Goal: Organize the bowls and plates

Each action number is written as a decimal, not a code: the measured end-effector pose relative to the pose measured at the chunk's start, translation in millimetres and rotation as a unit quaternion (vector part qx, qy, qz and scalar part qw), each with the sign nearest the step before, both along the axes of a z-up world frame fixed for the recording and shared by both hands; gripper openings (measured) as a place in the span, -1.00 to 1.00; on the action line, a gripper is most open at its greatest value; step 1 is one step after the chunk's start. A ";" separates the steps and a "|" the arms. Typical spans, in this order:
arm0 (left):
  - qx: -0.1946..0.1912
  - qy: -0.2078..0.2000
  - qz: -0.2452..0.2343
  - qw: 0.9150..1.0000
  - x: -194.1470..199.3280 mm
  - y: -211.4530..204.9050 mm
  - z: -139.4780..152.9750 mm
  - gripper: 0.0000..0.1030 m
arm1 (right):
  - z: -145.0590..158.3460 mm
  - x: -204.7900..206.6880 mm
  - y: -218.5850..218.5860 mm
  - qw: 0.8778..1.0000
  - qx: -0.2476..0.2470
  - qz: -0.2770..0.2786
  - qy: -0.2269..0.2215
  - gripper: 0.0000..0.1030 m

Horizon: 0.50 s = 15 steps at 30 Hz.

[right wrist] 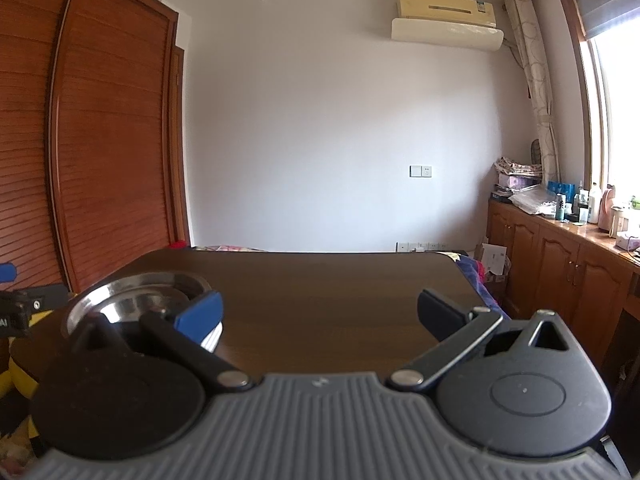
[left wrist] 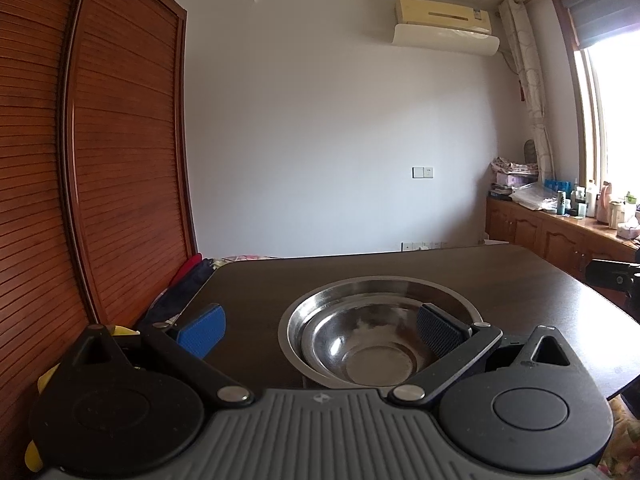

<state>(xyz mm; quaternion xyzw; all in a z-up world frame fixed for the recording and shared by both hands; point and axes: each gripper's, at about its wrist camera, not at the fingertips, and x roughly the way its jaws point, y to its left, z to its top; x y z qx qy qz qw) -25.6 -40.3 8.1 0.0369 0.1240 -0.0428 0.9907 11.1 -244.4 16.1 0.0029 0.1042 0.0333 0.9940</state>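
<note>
We hold our left tool (left wrist: 320,326) low over the dark brown wooden tabletop (left wrist: 520,280), its blue-padded fingers (left wrist: 202,330) spread wide and gripping nothing. In the lower centre of the left wrist view sits the stack of shiny stainless-steel bowls (left wrist: 372,344): a smaller bowl nested inside a larger, wide-rimmed one. The right-hand pad of this tool overlaps the stack's right side in the picture; whether it touches the metal we cannot tell.

Our right tool (right wrist: 320,318) is also wide open and empty, hovering above bare tabletop (right wrist: 320,292) in the lower middle of the right wrist view. From here the steel bowls (right wrist: 136,300) appear at lower left, partly hidden behind the tool's left blue finger (right wrist: 200,316).

A reddish-brown slatted wooden wardrobe (left wrist: 100,160) fills the left of the frame, a cream wall-mounted air conditioner (left wrist: 444,24) hangs at upper right, and a cluttered wooden cabinet (left wrist: 560,236) runs under the window at right.
</note>
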 end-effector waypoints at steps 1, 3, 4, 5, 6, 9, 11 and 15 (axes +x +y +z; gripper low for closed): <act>-0.001 0.000 0.000 1.000 0.2 0.5 -0.1 1.00 | 0.3 -0.2 0.0 1.000 0.001 0.000 0.000 1.00; -0.001 0.000 0.002 1.000 -0.1 0.6 0.0 1.00 | 0.7 0.8 -0.8 1.000 0.001 -0.001 0.000 1.00; 0.000 0.000 0.002 1.000 0.0 1.4 0.5 1.00 | 0.2 1.4 -1.1 1.000 0.000 -0.001 0.000 1.00; 0.000 0.000 0.002 1.000 -0.1 1.6 0.5 1.00 | 0.5 2.0 -0.9 1.000 -0.001 0.000 0.000 1.00; 0.000 0.000 0.001 1.000 0.6 2.1 0.5 1.00 | 0.4 2.3 -0.7 1.000 -0.002 -0.001 0.000 1.00; 0.001 0.001 0.001 1.000 1.0 2.7 0.5 1.00 | -0.6 3.7 -1.1 1.000 -0.003 -0.003 0.001 1.00; 0.001 0.000 0.001 1.000 0.9 2.4 0.5 1.00 | -1.4 4.1 -1.9 1.000 -0.001 -0.004 0.003 1.00; 0.002 0.000 0.001 1.000 0.9 2.5 0.3 1.00 | -1.6 3.9 -2.7 1.000 0.000 -0.005 0.003 1.00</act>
